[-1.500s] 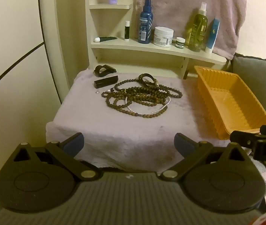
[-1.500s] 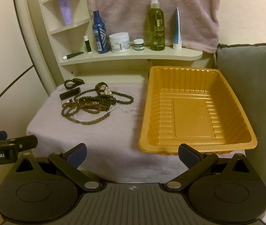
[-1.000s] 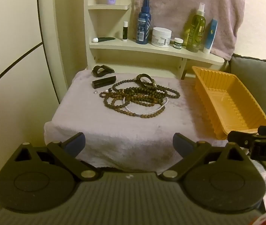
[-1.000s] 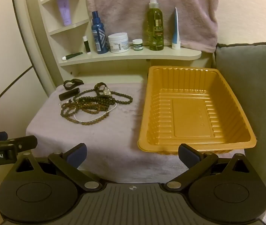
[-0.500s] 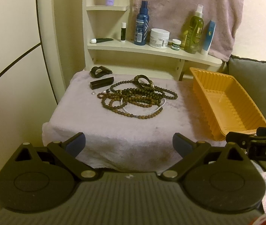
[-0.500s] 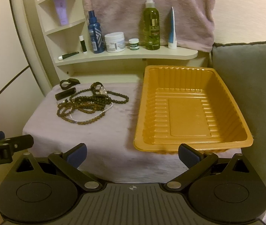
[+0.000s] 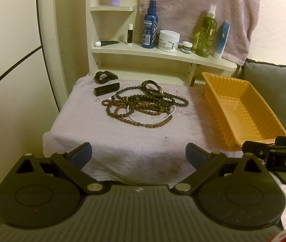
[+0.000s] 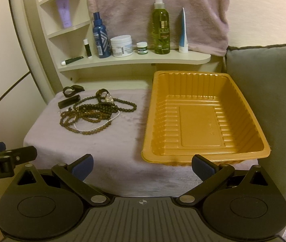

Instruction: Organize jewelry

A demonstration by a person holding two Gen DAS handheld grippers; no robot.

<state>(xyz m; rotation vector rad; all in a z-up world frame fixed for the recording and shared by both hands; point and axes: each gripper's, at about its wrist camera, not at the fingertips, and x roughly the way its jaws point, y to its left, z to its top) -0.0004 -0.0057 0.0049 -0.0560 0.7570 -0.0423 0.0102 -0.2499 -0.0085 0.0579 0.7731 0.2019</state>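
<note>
A tangle of dark bead necklaces (image 7: 143,105) (image 8: 94,115) with a thin white pearl strand lies on the towel-covered table (image 7: 106,139). A watch (image 7: 152,86), a black bar-shaped item (image 7: 106,88) and a black ring-like piece (image 7: 103,76) lie behind it. An orange tray (image 7: 243,113) (image 8: 201,119) stands empty at the right. My left gripper (image 7: 139,154) is open and empty before the table's front edge. My right gripper (image 8: 142,164) is open and empty in front of the tray.
A cream shelf (image 8: 135,59) behind the table holds a blue spray bottle (image 8: 100,38), a white jar (image 8: 121,46), a green spray bottle (image 8: 161,28) and tubes. A grey cushion (image 8: 268,92) stands right of the tray. A pink towel (image 8: 155,6) hangs behind.
Both grippers have drawn back a little from the table, so table and tray look slightly farther. Nothing on the table has moved.
</note>
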